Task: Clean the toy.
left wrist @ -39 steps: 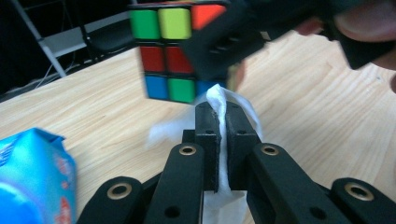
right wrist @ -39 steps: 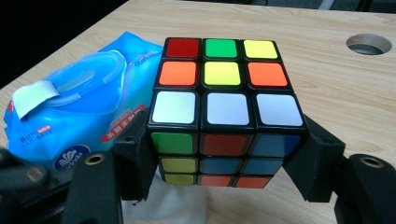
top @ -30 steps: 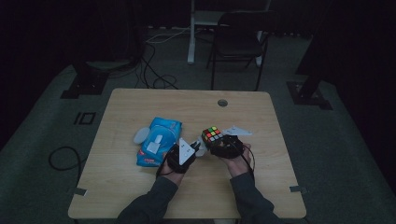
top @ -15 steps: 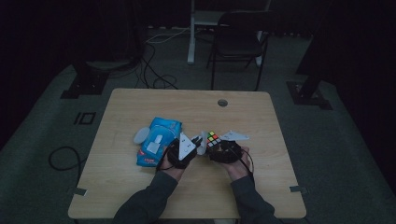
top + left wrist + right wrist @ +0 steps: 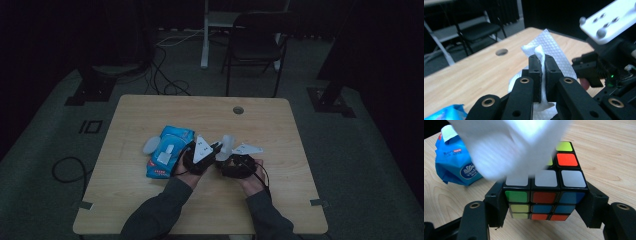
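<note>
My left gripper (image 5: 543, 58) is shut on a white embossed tissue (image 5: 554, 50), and a fold of it sticks up between the pads. In the high view the left gripper (image 5: 216, 148) holds the tissue (image 5: 226, 144) just above my right gripper (image 5: 228, 161), near the table's middle front. The right gripper (image 5: 544, 203) is shut on a colour-puzzle cube (image 5: 545, 195), its black fingers (image 5: 496, 202) pressing both sides. The tissue (image 5: 506, 150) hangs blurred over the cube's top left. The cube's white face points up, and green, red and blue tiles face the camera.
A blue tissue pack (image 5: 167, 150) lies left of the hands, with a small pale object (image 5: 150, 146) beside it. The wooden table (image 5: 150, 210) has a cable hole (image 5: 238, 110) at the back. A chair (image 5: 255, 45) and floor cables stand beyond the table.
The left gripper has come right and up a little with the tissue. The tissue now hangs over the cube, which was plainly visible before. The right gripper has stayed put.
</note>
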Demonstrator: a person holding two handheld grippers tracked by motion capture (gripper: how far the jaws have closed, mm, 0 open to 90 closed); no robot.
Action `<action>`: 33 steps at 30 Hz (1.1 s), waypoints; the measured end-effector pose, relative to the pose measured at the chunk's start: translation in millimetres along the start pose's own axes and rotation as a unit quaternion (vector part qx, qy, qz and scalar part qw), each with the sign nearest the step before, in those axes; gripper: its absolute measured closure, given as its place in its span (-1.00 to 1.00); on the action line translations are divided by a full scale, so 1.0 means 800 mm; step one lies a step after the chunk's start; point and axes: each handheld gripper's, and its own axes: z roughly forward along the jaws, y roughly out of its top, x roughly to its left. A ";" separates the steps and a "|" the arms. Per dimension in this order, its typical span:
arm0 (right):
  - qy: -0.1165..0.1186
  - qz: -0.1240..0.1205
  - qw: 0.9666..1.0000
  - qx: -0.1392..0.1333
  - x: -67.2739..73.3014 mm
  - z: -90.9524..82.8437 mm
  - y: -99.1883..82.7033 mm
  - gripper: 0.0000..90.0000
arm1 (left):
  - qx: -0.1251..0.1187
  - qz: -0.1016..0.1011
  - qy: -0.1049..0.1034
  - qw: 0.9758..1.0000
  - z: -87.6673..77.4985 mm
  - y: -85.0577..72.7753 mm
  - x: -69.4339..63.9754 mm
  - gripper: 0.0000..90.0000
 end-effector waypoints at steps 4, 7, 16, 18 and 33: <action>-0.003 -0.010 1.000 0.001 0.002 0.000 0.000 -0.23 | 0.030 0.007 -0.024 0.999 0.011 -0.005 -0.003 0.93; 0.000 -0.012 1.000 0.001 0.002 0.000 0.000 -0.23 | 0.045 0.012 -0.040 0.998 0.016 -0.007 -0.004 0.93; 0.006 -0.018 1.000 -0.002 0.001 -0.001 0.001 -0.23 | 0.073 0.017 -0.089 0.993 0.020 -0.006 -0.001 0.93; 0.009 -0.022 1.000 -0.001 0.002 0.000 0.000 -0.23 | 0.078 0.020 -0.099 0.992 0.021 -0.005 -0.002 0.92; 0.017 -0.038 0.999 -0.002 0.007 0.003 -0.001 -0.23 | 0.086 0.033 -0.118 0.989 0.022 -0.007 -0.005 0.93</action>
